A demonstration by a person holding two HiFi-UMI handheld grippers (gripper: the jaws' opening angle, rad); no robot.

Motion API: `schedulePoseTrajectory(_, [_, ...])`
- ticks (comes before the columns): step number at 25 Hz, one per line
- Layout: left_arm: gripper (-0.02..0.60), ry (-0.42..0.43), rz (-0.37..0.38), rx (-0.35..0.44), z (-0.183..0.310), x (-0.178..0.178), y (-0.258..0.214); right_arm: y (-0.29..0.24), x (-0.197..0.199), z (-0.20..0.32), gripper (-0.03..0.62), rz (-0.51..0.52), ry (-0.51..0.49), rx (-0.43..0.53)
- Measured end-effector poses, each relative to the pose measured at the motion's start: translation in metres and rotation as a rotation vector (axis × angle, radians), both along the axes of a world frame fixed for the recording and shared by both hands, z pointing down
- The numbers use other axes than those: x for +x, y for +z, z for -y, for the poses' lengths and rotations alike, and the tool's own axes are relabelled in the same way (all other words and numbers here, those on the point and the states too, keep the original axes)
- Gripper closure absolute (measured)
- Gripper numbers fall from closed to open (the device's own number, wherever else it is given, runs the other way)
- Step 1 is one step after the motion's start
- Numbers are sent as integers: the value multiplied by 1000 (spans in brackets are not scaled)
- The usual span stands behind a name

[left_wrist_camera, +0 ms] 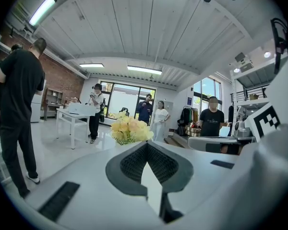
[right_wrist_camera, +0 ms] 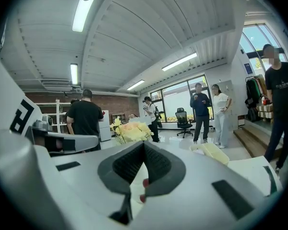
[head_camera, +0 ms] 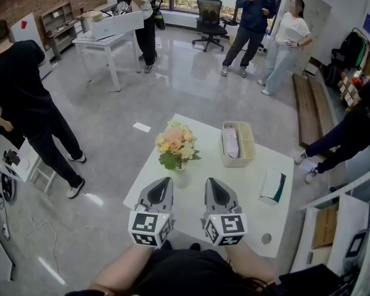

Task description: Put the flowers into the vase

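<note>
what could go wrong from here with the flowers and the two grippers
1. The flowers stand upright close to the table's left edge. A nudge from the left gripper could tip them over or push them off.
2. Both the left gripper and the right gripper are shut and empty. Reaching in like that would likely shove the blooms rather than grasp them.
3. The green and white packet lies near the right edge, where a right-hand sweep might knock it off.

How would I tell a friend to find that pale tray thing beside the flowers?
Start at the white table in the middle of the room. Right of the flower bouquet in the head view sits a cream oblong basket. Unlike the flat green-and-white packet nearby, it has raised walls and something white inside.
</note>
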State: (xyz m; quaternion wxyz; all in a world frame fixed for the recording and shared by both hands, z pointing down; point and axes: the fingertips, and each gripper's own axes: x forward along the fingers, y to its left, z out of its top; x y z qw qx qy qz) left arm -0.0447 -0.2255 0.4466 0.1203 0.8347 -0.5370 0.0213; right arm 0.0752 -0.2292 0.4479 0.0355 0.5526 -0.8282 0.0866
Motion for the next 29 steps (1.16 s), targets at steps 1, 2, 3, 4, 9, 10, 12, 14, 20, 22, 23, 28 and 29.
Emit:
schedulePoseTrajectory(1, [578,0,0,0,0,0,0,1,0,0,591,0,-2,-4])
schedulePoseTrajectory(2, [578,0,-1,0,0,0,0,1,-1,0,591,0,-3,-8])
schedulePoseTrajectory(3, [578,1,-1,0,0,0,-1,2,-1,0,591,-2,-4,-12])
schedulePoseTrajectory(4, [578,1,-2,0,0,0,-1,3,-1,0,591,-4,-5,-16])
schedulePoseTrajectory(9, [578,3,-2,-2,-1,1,0,5,-2,0,591,-9,-8,-22])
schedulePoseTrajectory(10, [578,4,-2,-2,-1,2,1,5,-1,0,591,-10,-9,-22])
schedulePoseTrajectory(12, [578,4,-1,-2,-1,2,2,6,-2,0,591,-10,-12,-22])
schedulePoseTrajectory(14, [578,6,6,0,-1,3,1,5,-3,-1,591,-10,-14,-23])
schedulePoseTrajectory(20, [578,6,13,4,1,2,1,7,-5,1,591,-13,-20,-27])
schedulePoseTrajectory(22, [578,7,13,3,1,1,1,6,-7,0,591,-12,-23,-28])
schedulePoseTrajectory(23, [578,7,12,2,1,1,1,6,-8,0,591,-13,-25,-28])
schedulePoseTrajectory(28, [578,4,5,0,2,2,0,6,-9,1,591,-15,-33,-29])
schedulePoseTrajectory(29, [578,4,5,1,2,2,0,6,-9,1,591,-15,-33,-30])
